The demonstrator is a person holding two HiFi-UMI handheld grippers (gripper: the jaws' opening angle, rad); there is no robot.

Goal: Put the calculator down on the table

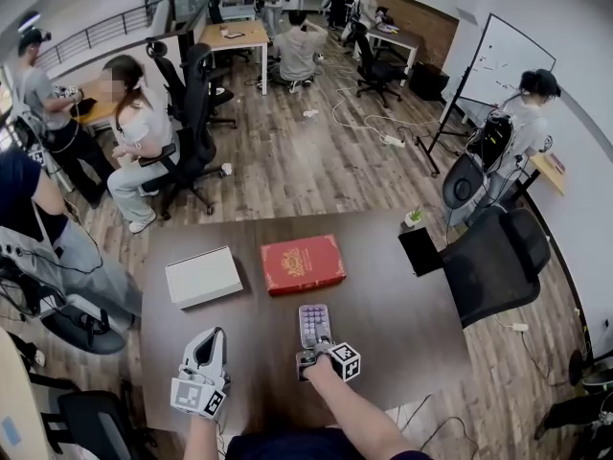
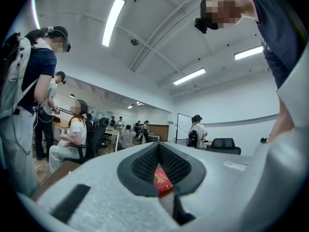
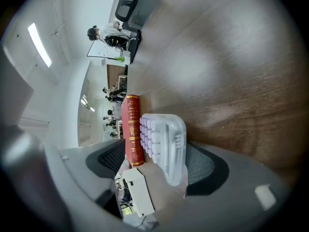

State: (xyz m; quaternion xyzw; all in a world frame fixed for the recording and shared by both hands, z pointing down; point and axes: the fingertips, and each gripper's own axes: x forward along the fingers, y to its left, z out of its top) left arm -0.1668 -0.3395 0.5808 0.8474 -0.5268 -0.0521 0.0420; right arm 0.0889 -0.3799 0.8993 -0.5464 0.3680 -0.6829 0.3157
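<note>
The calculator (image 1: 314, 325), pale lilac with rows of keys, lies flat near the front middle of the brown table (image 1: 402, 305). My right gripper (image 1: 311, 353) is at its near end, rolled onto its side. In the right gripper view the calculator (image 3: 164, 144) sits between the jaws, against the pad on the table side, with a clear gap to the other pad (image 3: 110, 159). The jaws are open. My left gripper (image 1: 208, 339) hovers to the left near the front edge, its fingertips together around nothing; in its own view the left gripper (image 2: 159, 146) shows only a leaf-shaped slit.
A red book (image 1: 303, 264) lies just beyond the calculator, a white box (image 1: 203, 276) to its left. A small black object (image 1: 420, 250) and a tiny plant (image 1: 413, 218) sit at the table's right edge. A black office chair (image 1: 493, 262) stands right; people work behind.
</note>
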